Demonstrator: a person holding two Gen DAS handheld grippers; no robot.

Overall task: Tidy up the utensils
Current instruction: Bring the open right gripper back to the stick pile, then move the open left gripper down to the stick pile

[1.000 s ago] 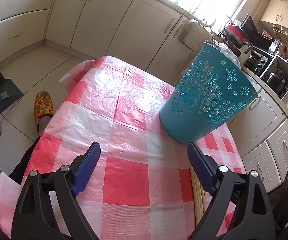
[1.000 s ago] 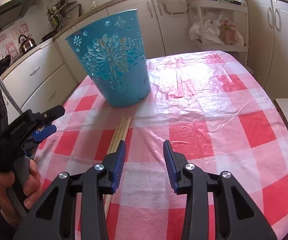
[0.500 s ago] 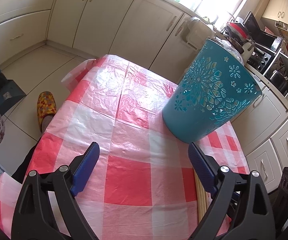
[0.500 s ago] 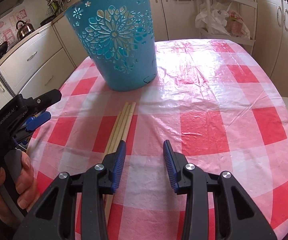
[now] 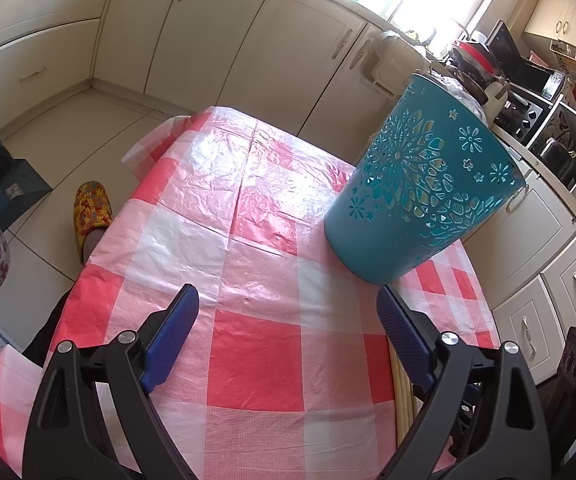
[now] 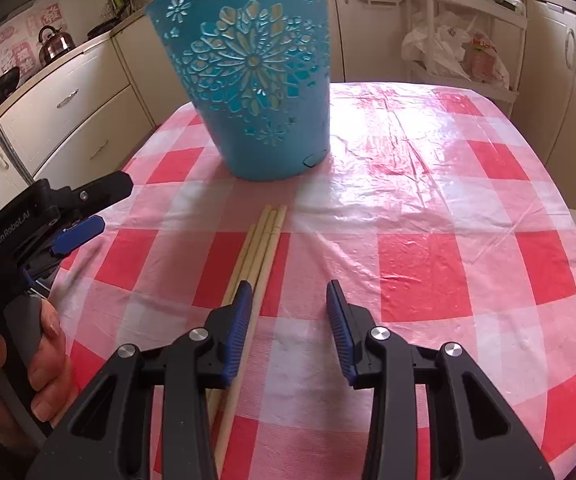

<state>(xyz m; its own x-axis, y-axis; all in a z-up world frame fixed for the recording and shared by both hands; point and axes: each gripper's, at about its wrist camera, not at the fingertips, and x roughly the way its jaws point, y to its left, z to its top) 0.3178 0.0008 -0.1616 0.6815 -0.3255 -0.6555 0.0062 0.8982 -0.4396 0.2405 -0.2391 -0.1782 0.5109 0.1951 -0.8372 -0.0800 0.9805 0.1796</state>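
**Chopsticks flat on the table, both jaws empty**

Chopsticks (image 6: 262, 248) lie bundled on the checked table (image 6: 428, 264), lower centre-left of my right view, just short of the teal bin (image 6: 256, 80). My right gripper (image 6: 288, 308) hangs spread beside them; my left gripper (image 5: 286, 330) is spread wide, holding nothing.

Each wrist camera looks forward and down along its own fingers from close above the checked tablecloth (image 5: 256, 344), the left facing the window-side cabinets, the right facing the kettle-side counter, and both views share the teal bin (image 6: 248, 76) and chopsticks (image 6: 260, 248).
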